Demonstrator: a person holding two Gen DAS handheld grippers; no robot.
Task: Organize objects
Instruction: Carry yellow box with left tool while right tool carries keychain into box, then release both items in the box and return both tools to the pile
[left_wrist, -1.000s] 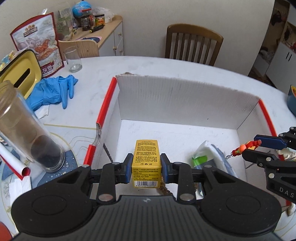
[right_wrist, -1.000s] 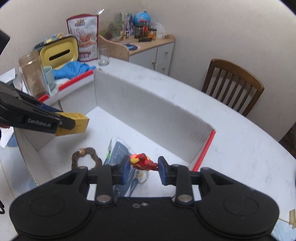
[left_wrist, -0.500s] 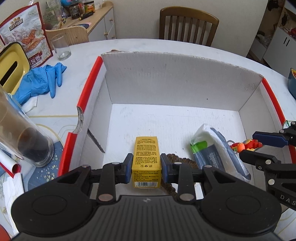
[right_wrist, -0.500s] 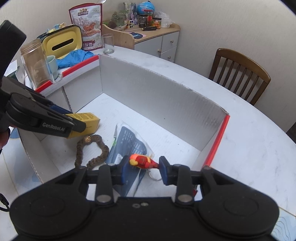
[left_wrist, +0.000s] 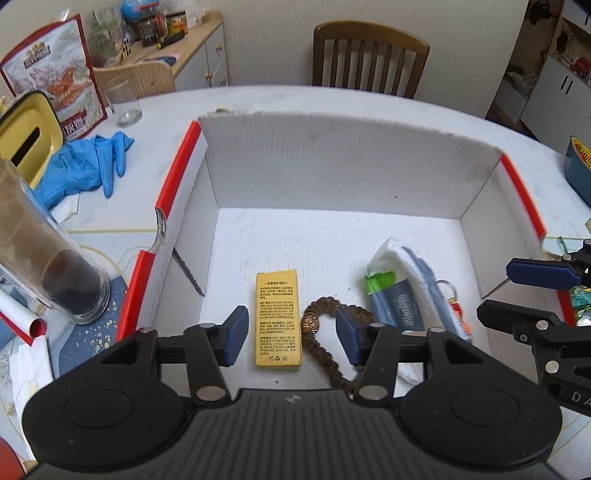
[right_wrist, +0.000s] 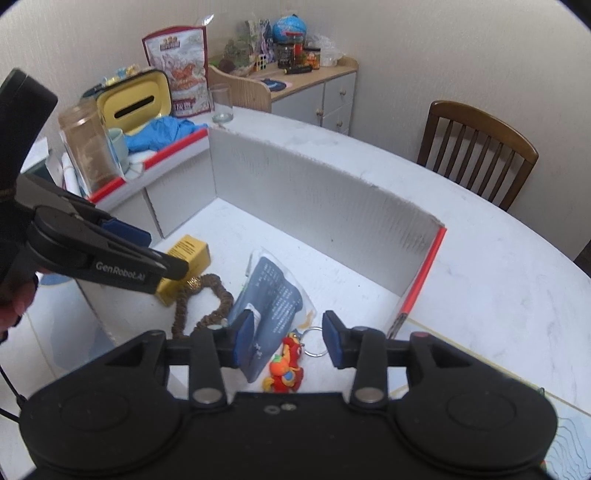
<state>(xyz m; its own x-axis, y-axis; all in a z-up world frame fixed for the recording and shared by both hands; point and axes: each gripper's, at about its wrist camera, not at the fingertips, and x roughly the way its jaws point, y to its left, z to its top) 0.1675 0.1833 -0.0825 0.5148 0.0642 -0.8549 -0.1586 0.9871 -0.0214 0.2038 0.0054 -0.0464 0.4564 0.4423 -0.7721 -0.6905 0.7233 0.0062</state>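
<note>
white table (left_wrist: 332, 99) under cardboard box (left_wrist: 347, 166)

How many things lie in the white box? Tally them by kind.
Yellow carton: 1
Brown bead bracelet: 1
Wipes pack: 1
Red figure keychain: 1
Total: 4

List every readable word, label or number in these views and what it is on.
"GenRobot.AI": on the arm of the left gripper, right wrist view.
"D A": cut off at the frame edge, on the right gripper, left wrist view.
Yellow box, wipes pack, snack bag: print too small or blurred to read.
</note>
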